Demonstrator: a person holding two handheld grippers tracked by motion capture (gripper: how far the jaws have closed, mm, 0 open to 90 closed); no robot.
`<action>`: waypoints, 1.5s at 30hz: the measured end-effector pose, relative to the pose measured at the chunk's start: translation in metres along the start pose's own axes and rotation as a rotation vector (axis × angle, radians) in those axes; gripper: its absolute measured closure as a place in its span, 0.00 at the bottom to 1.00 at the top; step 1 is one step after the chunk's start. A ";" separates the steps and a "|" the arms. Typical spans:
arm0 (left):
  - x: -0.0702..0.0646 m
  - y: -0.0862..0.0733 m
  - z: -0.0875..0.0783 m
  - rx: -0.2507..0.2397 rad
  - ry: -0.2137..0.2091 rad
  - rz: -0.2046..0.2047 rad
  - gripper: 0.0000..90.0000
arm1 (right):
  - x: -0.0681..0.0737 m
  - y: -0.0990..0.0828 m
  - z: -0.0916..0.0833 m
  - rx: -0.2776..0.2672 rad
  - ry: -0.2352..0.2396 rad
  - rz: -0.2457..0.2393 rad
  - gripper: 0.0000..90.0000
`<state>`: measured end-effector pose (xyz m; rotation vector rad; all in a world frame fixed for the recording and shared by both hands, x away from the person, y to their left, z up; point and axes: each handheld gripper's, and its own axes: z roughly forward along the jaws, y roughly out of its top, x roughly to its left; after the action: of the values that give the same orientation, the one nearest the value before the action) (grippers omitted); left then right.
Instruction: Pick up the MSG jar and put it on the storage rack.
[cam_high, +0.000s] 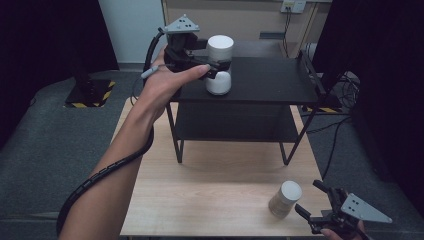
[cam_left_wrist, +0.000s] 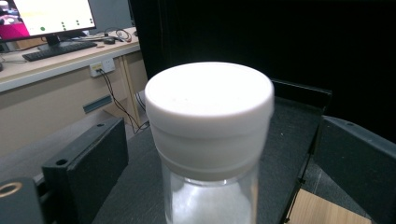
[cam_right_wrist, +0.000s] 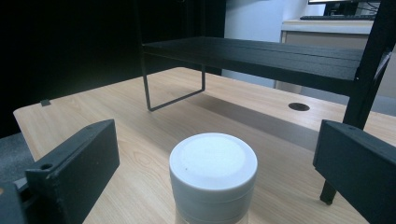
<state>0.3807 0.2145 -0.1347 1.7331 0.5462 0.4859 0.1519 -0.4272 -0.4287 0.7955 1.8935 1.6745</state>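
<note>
- Jar A (cam_high: 220, 64): clear body, white screw cap, white powdery fill. Stands upright on the top deck of the black rack (cam_high: 270, 82), near its left edge, towards the far side.
- Left gripper (cam_high: 216, 64): fingers spread wide either side of jar A, at cap/shoulder height. In the left gripper view both black fingers (cam_left_wrist: 95, 161) stand clear of the jar (cam_left_wrist: 210, 140), with a gap on each side and no pinch.
- Jar A cap: smooth matte plastic, round, flat top, rounded edge, with a stepped collar under it. Body below is transparent.
- Jar B (cam_high: 285, 198): same type, white cap, clear body. Sits upright on the surface (cam_high: 215, 190) close to the near right corner.
- Right gripper (cam_high: 314, 200): low at the near right corner, fingers spread with jar B just in front of them. In the right gripper view the cap (cam_right_wrist: 213, 170) sits between the two fingers (cam_right_wrist: 77, 163), not touched.
- Rack: black, flat slatted decks, thin metal rod legs, two tiers, standing on the far half of the surface.
- Surface: light wood-grain laminate with a round cable hole (cam_right_wrist: 299, 106) past the rack.
- Room: grey carpet (cam_high: 45, 135), black curtains at both sides, a beige desk behind with a monitor (cam_left_wrist: 46, 16) and keyboard (cam_left_wrist: 58, 49), a wall socket with cables.
</note>
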 end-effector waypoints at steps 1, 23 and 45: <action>-0.001 -0.001 -0.003 -0.004 0.003 -0.004 0.03 | 0.000 0.000 0.000 -0.001 0.000 0.000 0.01; -0.047 -0.037 -0.066 -0.095 -0.026 0.045 0.03 | 0.000 0.001 -0.002 -0.009 -0.002 -0.005 0.01; -0.086 -0.117 -0.067 -0.115 -0.059 0.039 0.04 | 0.000 0.001 -0.001 -0.005 0.000 -0.007 0.01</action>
<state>0.2608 0.2383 -0.2372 1.6458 0.4348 0.4832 0.1515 -0.4277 -0.4275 0.7858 1.8898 1.6745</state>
